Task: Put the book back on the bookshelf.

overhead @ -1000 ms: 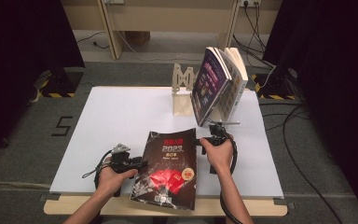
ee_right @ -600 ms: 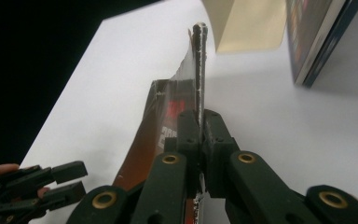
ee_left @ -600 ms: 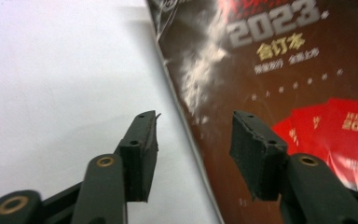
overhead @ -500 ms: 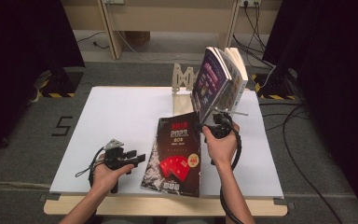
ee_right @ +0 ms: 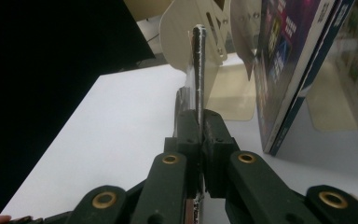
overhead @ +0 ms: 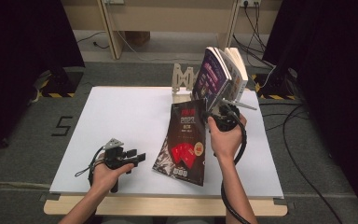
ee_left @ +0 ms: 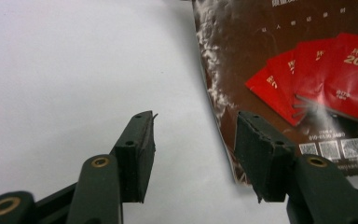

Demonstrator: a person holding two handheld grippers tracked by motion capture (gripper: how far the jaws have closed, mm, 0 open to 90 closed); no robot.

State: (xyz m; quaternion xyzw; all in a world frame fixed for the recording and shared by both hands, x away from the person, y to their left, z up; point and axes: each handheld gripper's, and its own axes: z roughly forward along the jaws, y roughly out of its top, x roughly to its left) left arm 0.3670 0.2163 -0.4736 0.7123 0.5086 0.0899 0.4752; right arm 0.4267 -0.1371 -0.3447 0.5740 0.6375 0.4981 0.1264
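From the high view, a white table [overhead: 121,121] stands on a grey floor, and a person's forearms reach in from the near edge, each hand holding a gripper. The left gripper [overhead: 140,157] rests low over the near left part of the table, just left of a dark magazine [overhead: 184,140] with red cards on its cover. The magazine is tilted, its near edge down on the table and its far right corner lifted by the right gripper [overhead: 214,115]. Just beyond, at the far right of the table, a wooden rack [overhead: 182,78] holds several upright books [overhead: 219,77] that lean to the right. In the left gripper view, the two black jaws have just been opening and stand wide apart with nothing between them; the right jaw overlaps the magazine's [ee_left: 298,70] near left corner, and bare white table lies under the left jaw. In the right gripper view, the jaws are pressed tight on the magazine's [ee_right: 198,70] thin edge, which rises straight up between them, with the rack [ee_right: 186,32] behind and the books [ee_right: 289,65] close on the right.
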